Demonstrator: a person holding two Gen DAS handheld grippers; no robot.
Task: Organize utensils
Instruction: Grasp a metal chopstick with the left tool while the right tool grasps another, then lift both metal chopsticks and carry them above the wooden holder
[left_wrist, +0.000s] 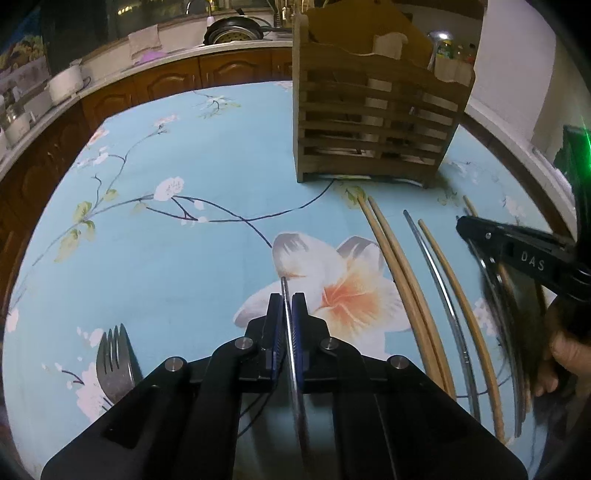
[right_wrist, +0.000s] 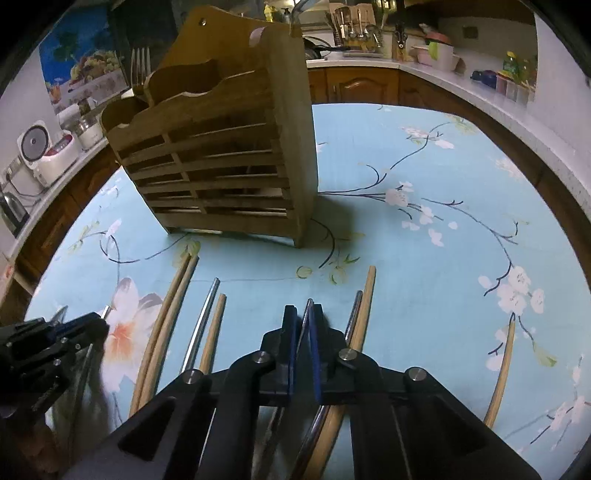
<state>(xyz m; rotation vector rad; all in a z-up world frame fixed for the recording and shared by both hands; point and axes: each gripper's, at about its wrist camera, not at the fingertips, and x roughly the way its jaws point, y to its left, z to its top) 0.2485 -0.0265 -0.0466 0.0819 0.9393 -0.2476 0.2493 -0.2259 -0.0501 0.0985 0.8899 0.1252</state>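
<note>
Steel chopsticks, one clamped in each gripper.
Left gripper (left_wrist: 287, 306) pinches a metal chopstick (left_wrist: 291, 350); right gripper (right_wrist: 303, 319) pinches another (right_wrist: 303, 332), above loose wooden chopsticks (right_wrist: 166, 332) and metal ones lying mid-table (right_wrist: 424, 258). Slatted wooden holder (right_wrist: 225, 162) stands toward the far edge; a fork (left_wrist: 114, 365) lies at the near left.

The left black two-finger gripper with blue pads (left_wrist: 287, 306) points forward and slightly down, its jaws closed tight with only a thin sliver between the pads. The right black two-finger gripper with blue pads (right_wrist: 303, 317) is likewise pinched nearly closed, reaching forward low, a bare hand (left_wrist: 557, 354) gripping its handle.
</note>
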